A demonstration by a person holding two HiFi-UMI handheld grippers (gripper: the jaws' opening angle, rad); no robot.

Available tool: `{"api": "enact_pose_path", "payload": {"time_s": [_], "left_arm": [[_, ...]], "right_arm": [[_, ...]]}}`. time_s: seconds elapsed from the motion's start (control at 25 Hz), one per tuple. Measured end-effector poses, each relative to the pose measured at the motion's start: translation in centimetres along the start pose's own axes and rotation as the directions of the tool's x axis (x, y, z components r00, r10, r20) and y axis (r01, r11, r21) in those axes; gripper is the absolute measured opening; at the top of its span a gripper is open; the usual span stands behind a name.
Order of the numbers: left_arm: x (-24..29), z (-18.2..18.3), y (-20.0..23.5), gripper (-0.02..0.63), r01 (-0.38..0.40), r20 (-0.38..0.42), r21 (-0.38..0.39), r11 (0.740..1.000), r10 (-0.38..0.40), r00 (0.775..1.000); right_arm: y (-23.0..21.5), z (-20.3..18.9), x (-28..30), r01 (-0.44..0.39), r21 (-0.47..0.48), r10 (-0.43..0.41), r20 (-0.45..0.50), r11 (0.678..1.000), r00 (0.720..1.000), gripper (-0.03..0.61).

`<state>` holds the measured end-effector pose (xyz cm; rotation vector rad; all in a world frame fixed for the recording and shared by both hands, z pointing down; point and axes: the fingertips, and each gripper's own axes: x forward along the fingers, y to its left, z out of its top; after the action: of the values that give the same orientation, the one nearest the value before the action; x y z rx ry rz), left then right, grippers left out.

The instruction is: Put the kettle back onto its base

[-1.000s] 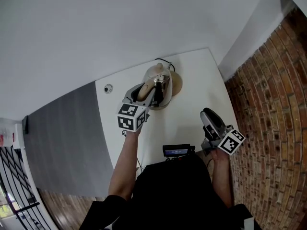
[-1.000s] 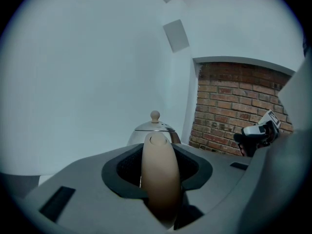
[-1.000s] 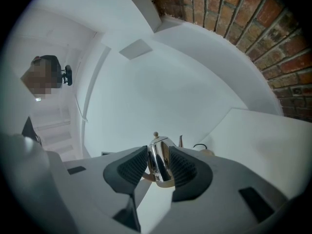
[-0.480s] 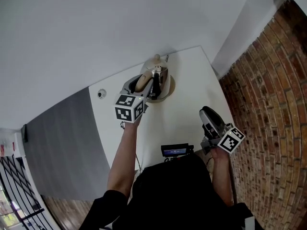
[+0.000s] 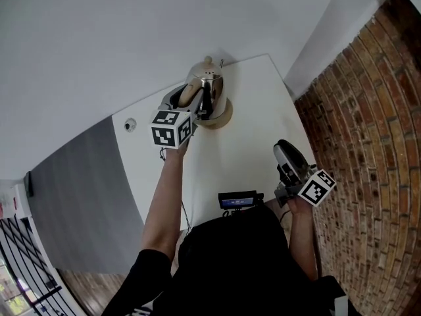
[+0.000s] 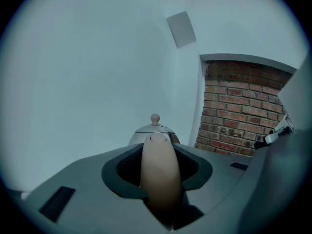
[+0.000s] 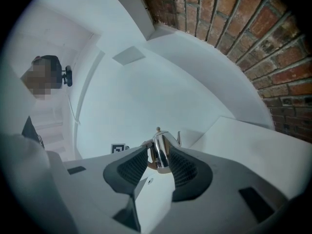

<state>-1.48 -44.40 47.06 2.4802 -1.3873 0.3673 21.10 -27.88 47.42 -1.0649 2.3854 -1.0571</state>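
**A:** What does this step need to go well?

**B:** The white worktop (image 5: 250, 137) runs up the middle of the head view. The kettle (image 5: 209, 87) is at its upper end, right over the tan base (image 5: 225, 116), which peeks out at the kettle's lower right. I can't tell whether it is fully seated. I'd hold it upright, centre its bottom on the disc and lower it straight. I'd let go only once it stands without rocking.

**A:** And where is the kettle relative to the grip?

**B:** The left hand-held gripper (image 5: 197, 104) is clamped on the kettle's tan handle (image 6: 158, 174). In its own view the steel body and lid knob rise just beyond the jaws. The right hand-held gripper (image 5: 284, 160) is at the lower right of the head view, well apart from the kettle. Its jaws stand apart and hold nothing. In its own view the kettle shows small and far off through the gap.
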Motion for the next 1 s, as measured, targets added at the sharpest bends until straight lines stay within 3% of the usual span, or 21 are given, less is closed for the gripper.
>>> {"api": "enact_pose_path", "payload": {"time_s": [1.0], "left_arm": [[3.5,-0.6,0.4,0.167,-0.023,-0.009,-0.030,0.999,0.023,1.000]], "right_arm": [[-0.7,0.1,-0.3,0.024,0.004,-0.024,0.016,1.000,1.000,0.141]]}}
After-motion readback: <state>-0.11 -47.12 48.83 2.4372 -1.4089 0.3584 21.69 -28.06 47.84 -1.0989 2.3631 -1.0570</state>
